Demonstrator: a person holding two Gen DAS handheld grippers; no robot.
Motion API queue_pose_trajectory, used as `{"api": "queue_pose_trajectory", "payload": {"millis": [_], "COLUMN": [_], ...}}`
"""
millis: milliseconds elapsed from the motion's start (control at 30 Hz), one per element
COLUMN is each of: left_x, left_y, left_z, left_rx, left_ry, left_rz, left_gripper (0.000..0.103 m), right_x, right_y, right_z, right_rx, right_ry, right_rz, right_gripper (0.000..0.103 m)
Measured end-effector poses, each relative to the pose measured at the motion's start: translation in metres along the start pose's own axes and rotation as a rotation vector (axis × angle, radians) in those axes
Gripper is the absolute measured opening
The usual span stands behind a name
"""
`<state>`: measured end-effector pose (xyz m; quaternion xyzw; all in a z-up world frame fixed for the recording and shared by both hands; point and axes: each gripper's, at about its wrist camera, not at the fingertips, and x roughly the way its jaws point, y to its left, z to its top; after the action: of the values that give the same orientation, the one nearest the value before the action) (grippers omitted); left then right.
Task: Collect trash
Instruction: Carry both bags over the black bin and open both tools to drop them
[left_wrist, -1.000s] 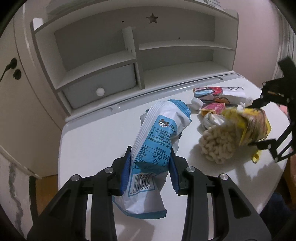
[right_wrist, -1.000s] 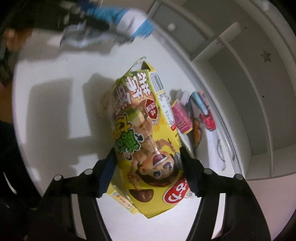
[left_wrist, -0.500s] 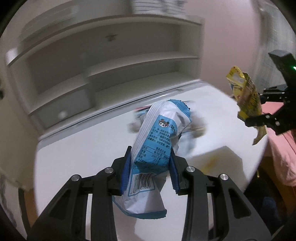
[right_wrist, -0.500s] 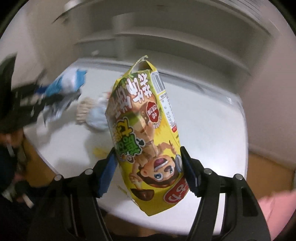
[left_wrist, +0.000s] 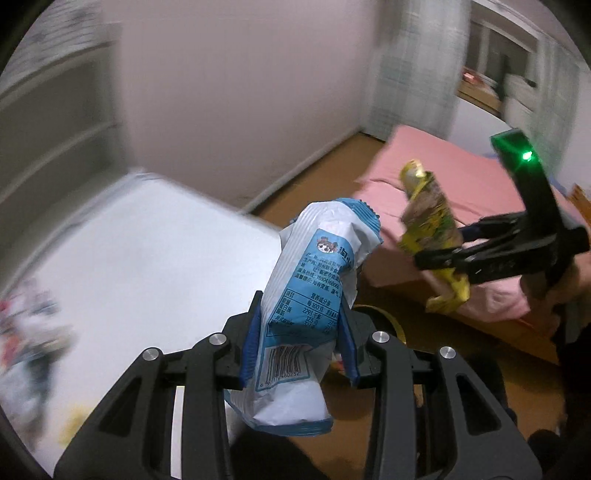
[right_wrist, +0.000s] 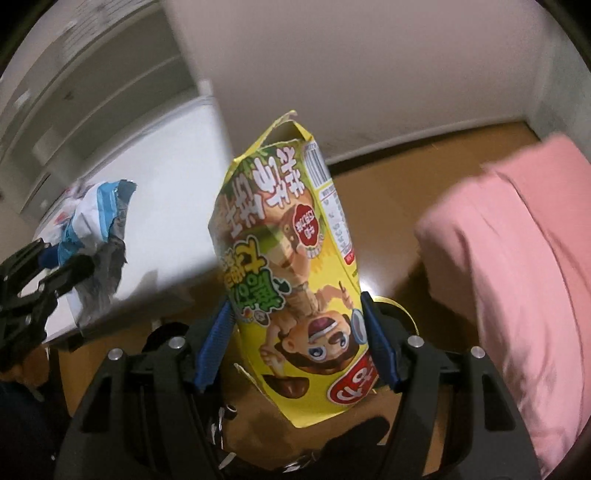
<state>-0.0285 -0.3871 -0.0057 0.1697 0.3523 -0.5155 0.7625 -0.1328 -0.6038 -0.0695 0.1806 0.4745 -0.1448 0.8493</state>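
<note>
Dim indoor light is falling from overhead — the white desk (left_wrist: 140, 258) and shelves (right_wrist: 92, 85) are smearing with motion blur, while fisheye edges are bending and darkening into black corners.

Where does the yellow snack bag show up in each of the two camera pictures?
Left wrist view: the yellow bag is at the right, small, clamped in the right gripper.
Right wrist view: the yellow bag fills the centre, upright between that gripper's blue pads.
Shared landmark: the pink bed, at the right in both views.
</note>
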Motion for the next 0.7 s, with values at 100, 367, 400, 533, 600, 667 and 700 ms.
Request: {"api": "queue_pose_trajectory", "payload": {"millis": [100, 367, 400, 533, 600, 667, 700], "left_x": [0.031, 0.141, 0.156, 0.225, 0.255, 0.276, 0.285], "left_y": [-0.038, -0.091, -0.093, -0.083, -0.076, -0.076, -0.075], "left_z": [0.007, -0.004, -0.008, -0.029, -0.041, -0.047, -0.050], "left_rx": [0.047, 0.095, 0.088, 0.034, 0.005, 0.000, -0.010], "left_ry": [0.023, 0.061, 0.071, 0.151, 0.193, 0.221, 0.235], "left_rz": [-0.055, -0.104, -0.110, -0.101, -0.103, -0.088, -0.091], "left_gripper": [0.036, 0.036, 0.036, 0.036, 0.036, 0.036, 0.036], "right_x": [0.002, 0.045, 0.058, 0.116, 0.142, 0.158, 0.169], "right_y": [-0.045, -0.128, -0.137, -0.160, -0.170, -0.180, -0.184], "right_z": [-0.027, -0.086, -0.092, -0.104, -0.113, -0.124, -0.130], "right_rx": [0.089, 0.286, 0.313, 0.397, 0.423, 0.430, 0.428], "right_ry": [0.002, 0.001, 0.004, 0.036, 0.066, 0.092, 0.117], "right_rz": [-0.032, -0.060, -0.060, -0.050, -0.055, -0.062, -0.073], "right_gripper": [0.066, 0.066, 0.066, 0.066, 0.066, 0.066, 0.066]}}
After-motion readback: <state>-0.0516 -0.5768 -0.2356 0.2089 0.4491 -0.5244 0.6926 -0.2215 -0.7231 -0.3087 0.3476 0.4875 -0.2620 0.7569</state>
